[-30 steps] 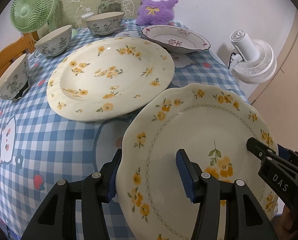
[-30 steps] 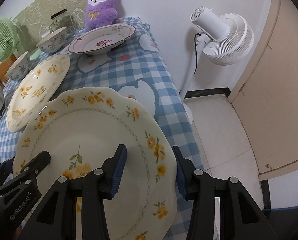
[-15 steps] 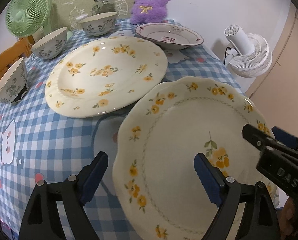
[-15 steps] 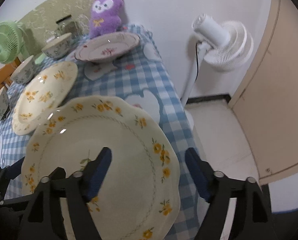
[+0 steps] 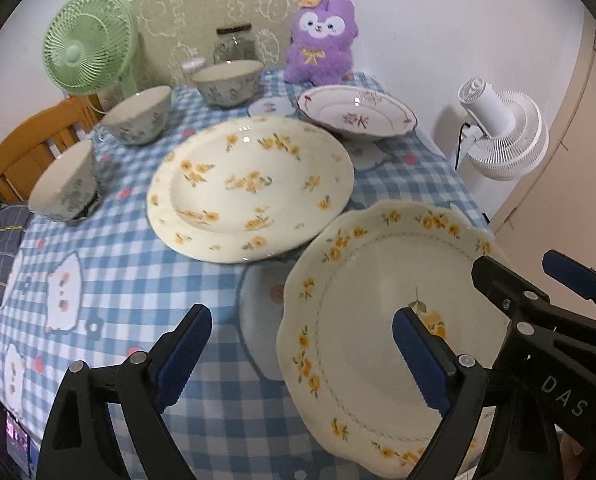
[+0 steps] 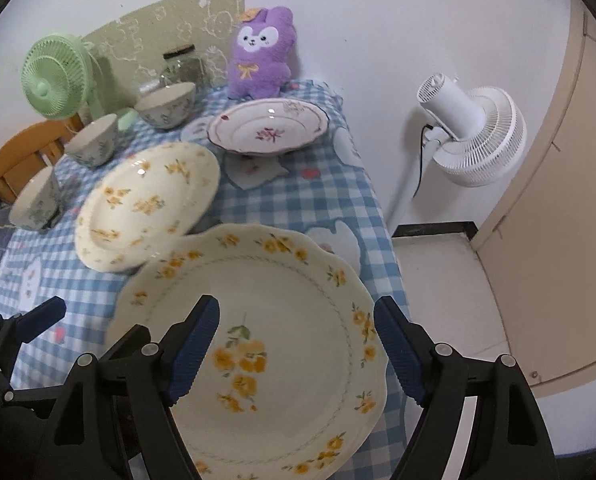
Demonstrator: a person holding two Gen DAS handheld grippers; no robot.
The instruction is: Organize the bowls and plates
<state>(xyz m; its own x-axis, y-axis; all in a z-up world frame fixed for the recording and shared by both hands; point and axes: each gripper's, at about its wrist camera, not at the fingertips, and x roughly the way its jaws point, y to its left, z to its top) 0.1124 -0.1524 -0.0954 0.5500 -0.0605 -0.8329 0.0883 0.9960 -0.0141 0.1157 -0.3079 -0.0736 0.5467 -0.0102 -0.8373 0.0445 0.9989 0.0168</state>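
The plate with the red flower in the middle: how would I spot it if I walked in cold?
Find the blue checked tablecloth and look to its far end, by the wall. There, just in front of the purple plush toy, sits the pink-flowered plate. It alone has a dark thin rim line and a reddish sprig; the two nearer plates carry yellow flowers, and the bowls to its left are grey-green.

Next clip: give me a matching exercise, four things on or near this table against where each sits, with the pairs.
Things:
1. scalloped plate
2. purple plush toy
3. green fan
4. white fan

Places:
A. on the floor beside the table
B. far end, by the wall
C. nearest, under both claws
D. far left corner, behind the bowls

Pairs: 1-C, 2-B, 3-D, 4-A
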